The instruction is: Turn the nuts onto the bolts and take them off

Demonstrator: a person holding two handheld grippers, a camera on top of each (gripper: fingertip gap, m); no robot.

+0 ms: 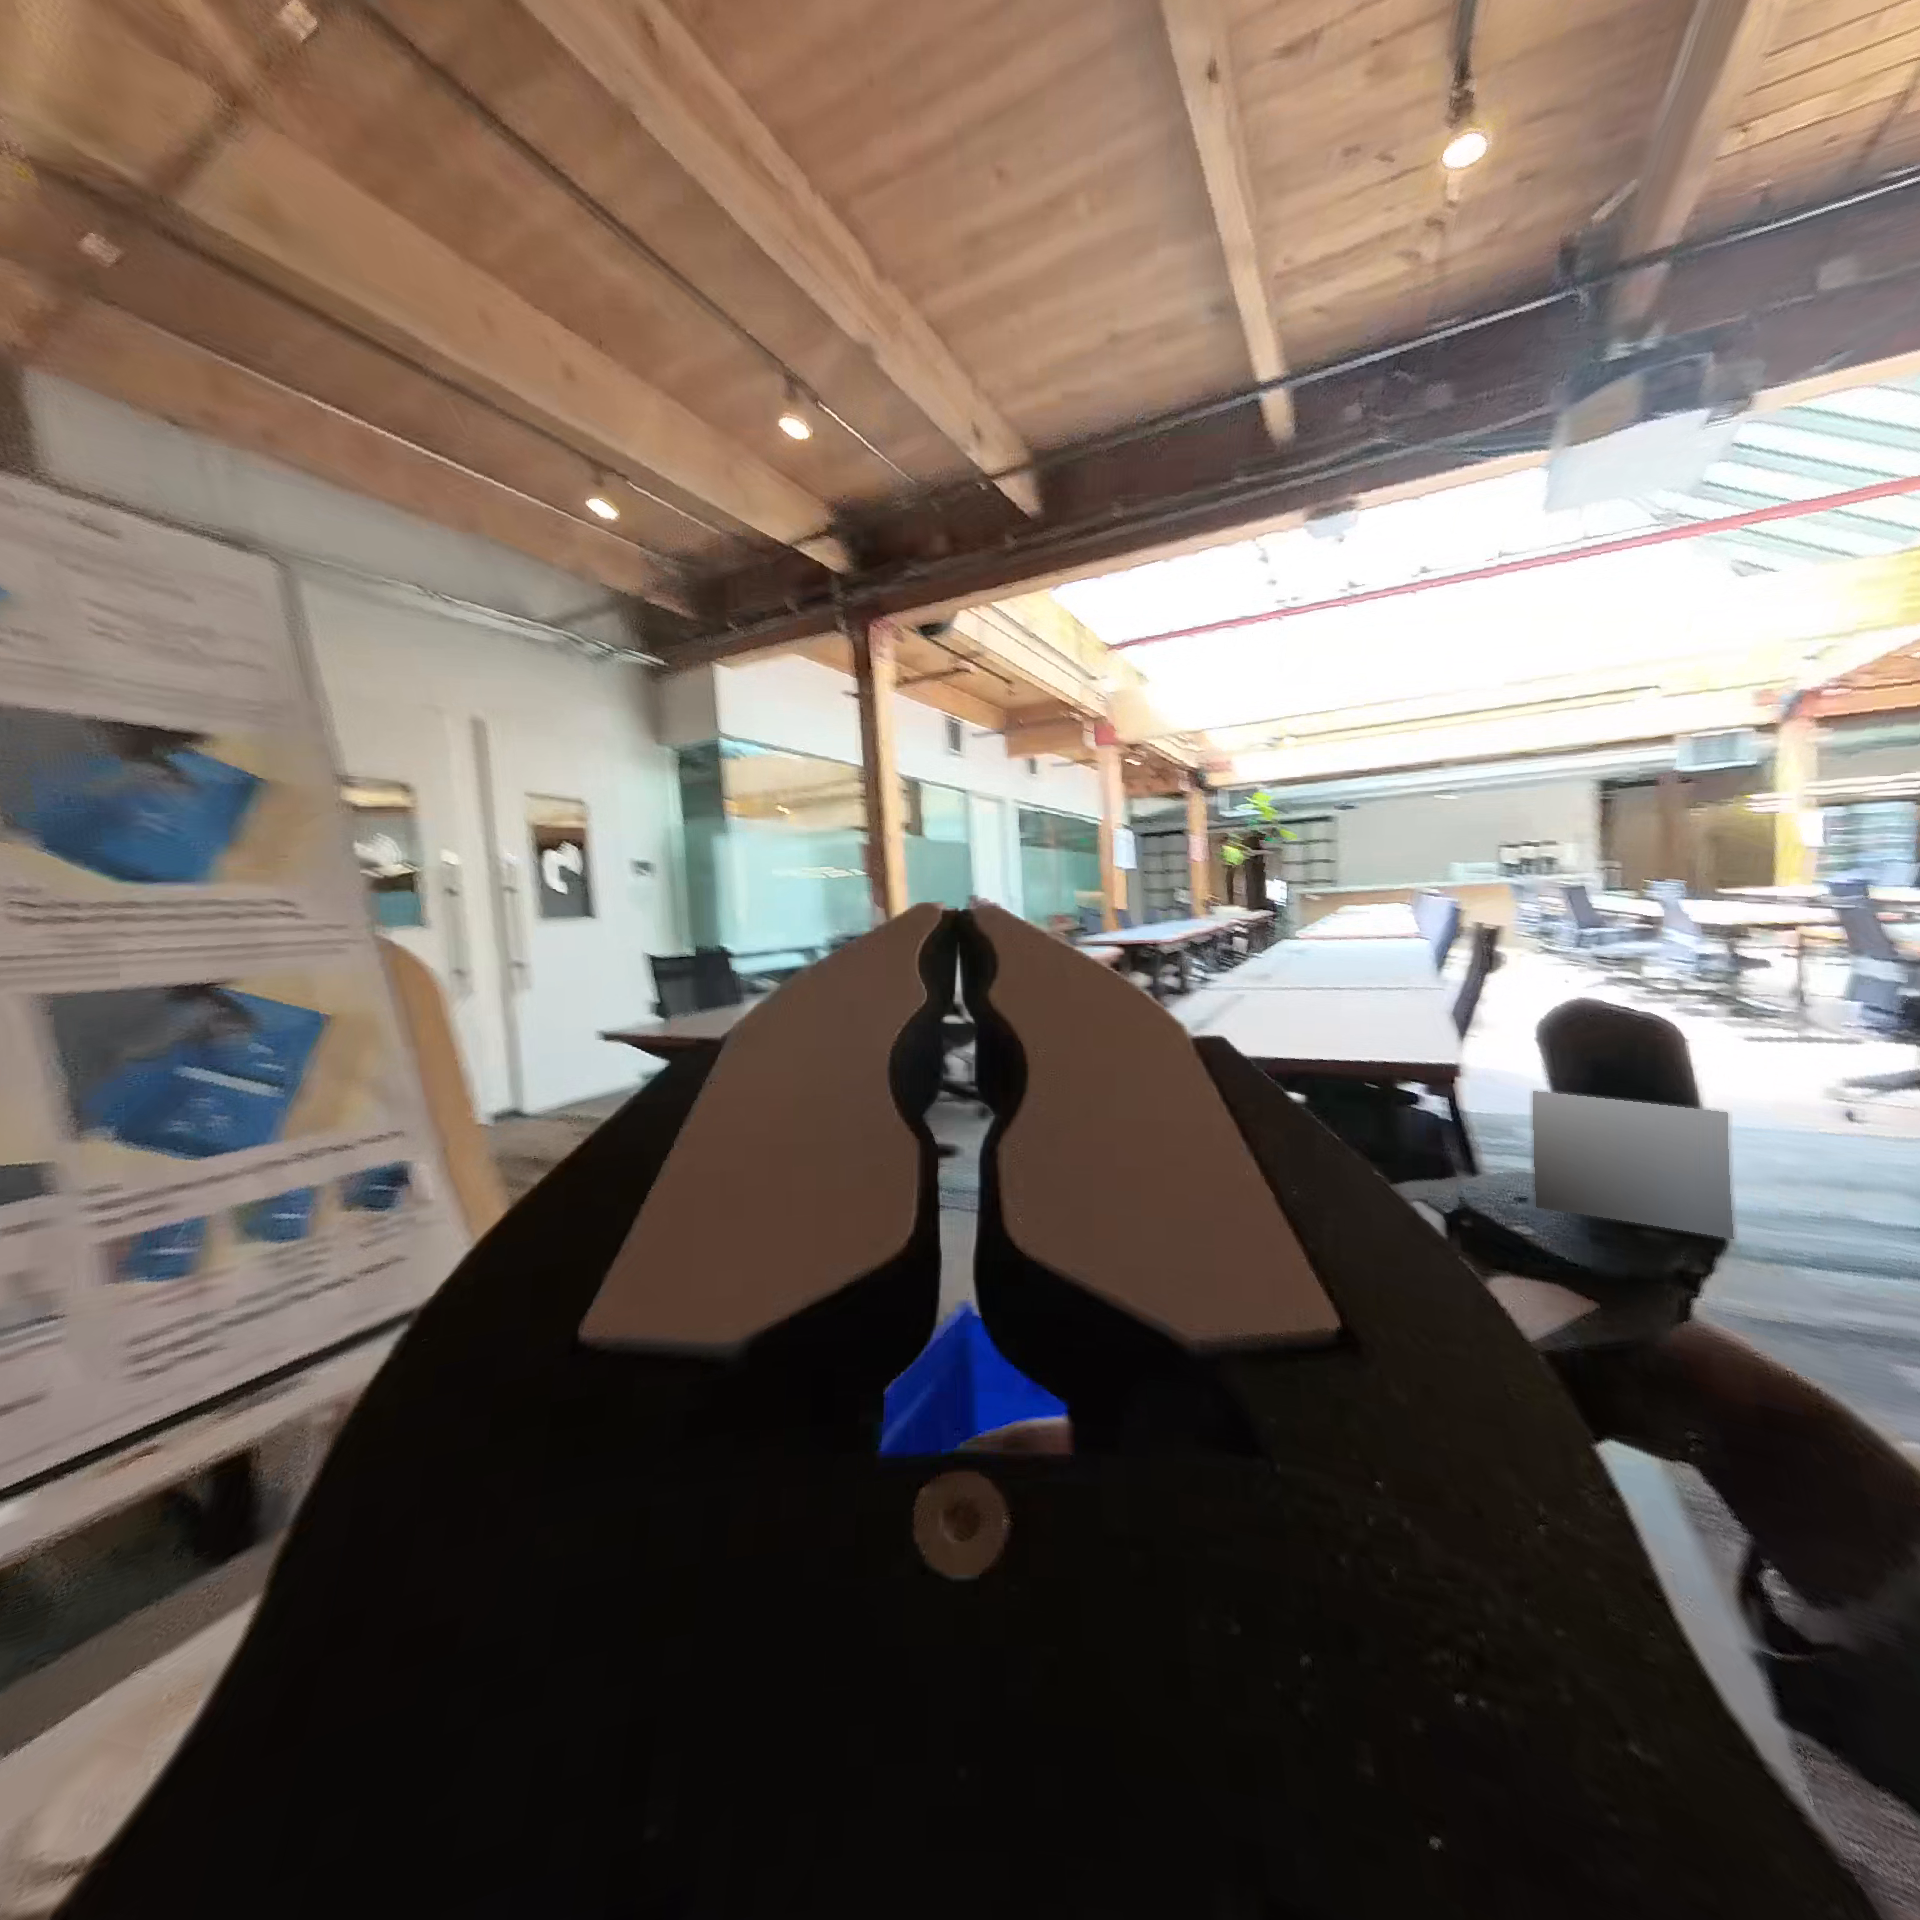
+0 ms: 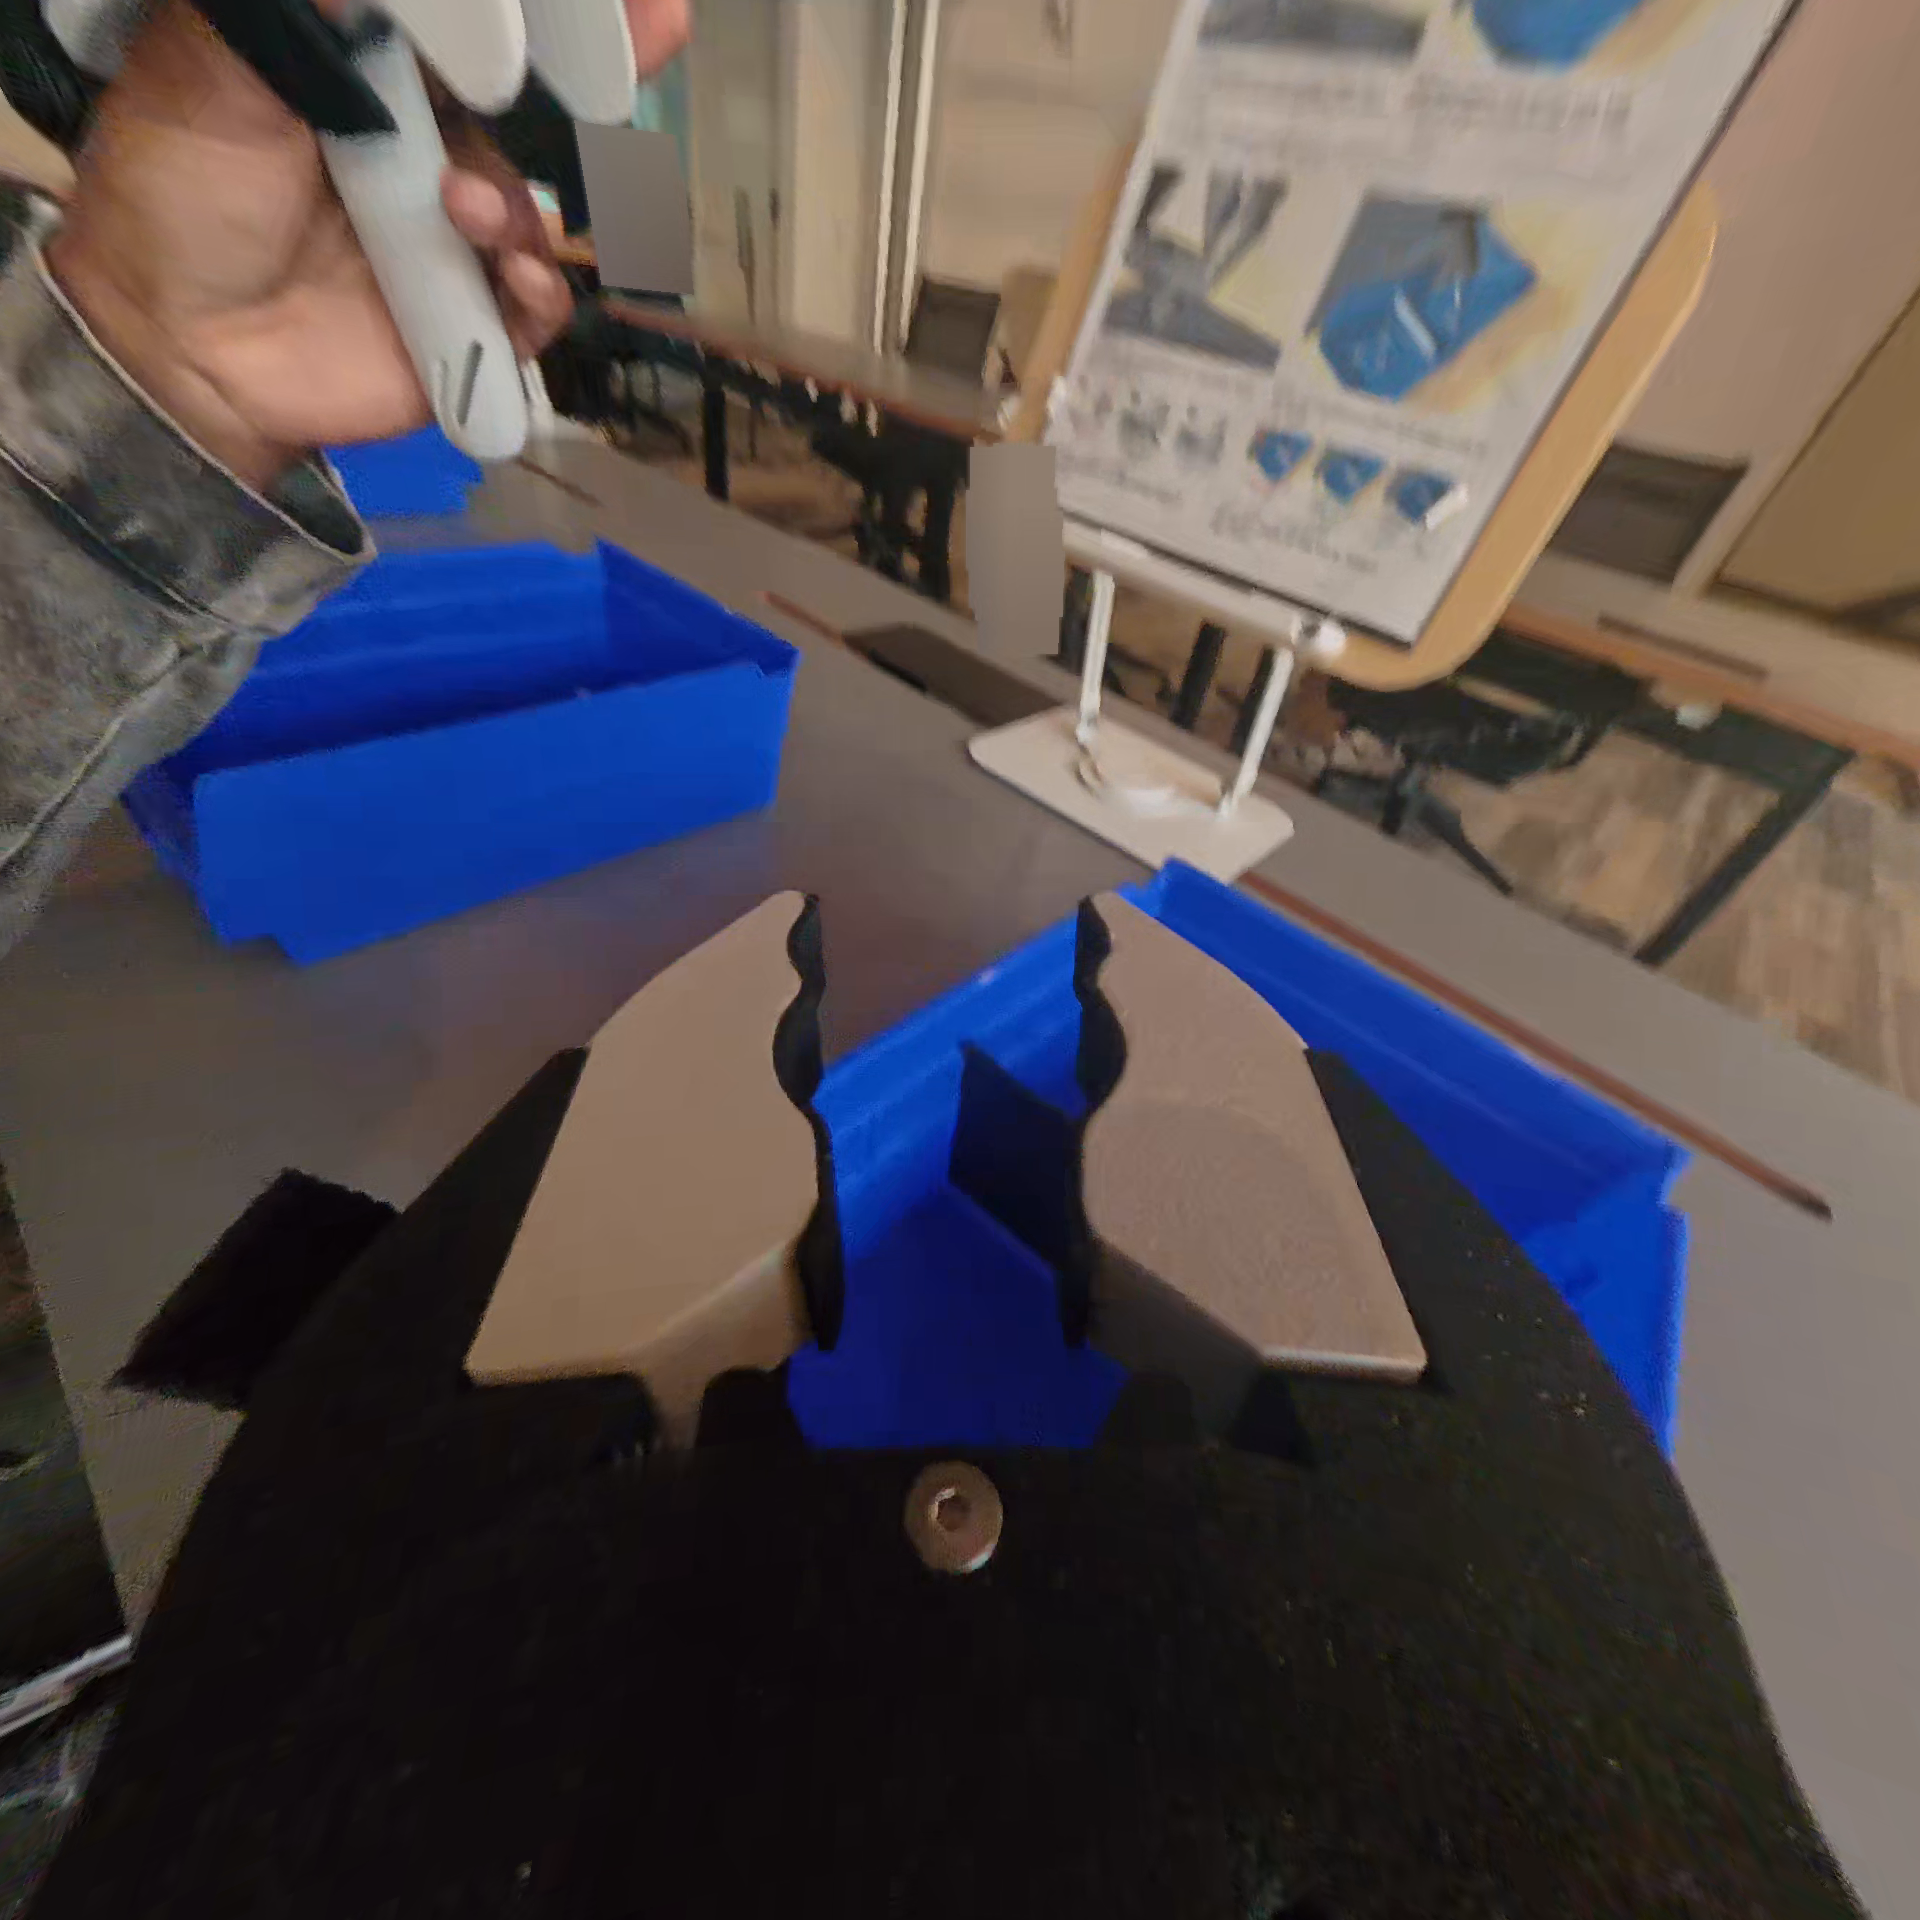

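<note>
No nuts or bolts show in either view. My left gripper [image 1: 958, 914] is shut with nothing between its tips and points up and out across the room; a bit of blue bin [image 1: 966, 1387] shows low between its fingers. My right gripper [image 2: 943, 909] is open and empty, held just above a blue bin [image 2: 1455, 1101] with a dark divider [image 2: 1013, 1153] inside. A second blue bin [image 2: 488, 769] stands on the grey table [image 2: 883, 831] to the left. A hand [image 2: 239, 260] at the top left grips the white handle [image 2: 436, 281] of the other gripper.
A poster board [image 2: 1382, 260] on a white stand [image 2: 1132, 779] stands at the table's far edge; it also shows in the left wrist view [image 1: 177, 935]. A third blue bin [image 2: 405, 473] sits farther back. A grey sleeve [image 2: 114, 488] fills the left. Long tables [image 1: 1340, 987] and chairs stretch beyond. One gripper's finger ends stand about 25 cm off the other's.
</note>
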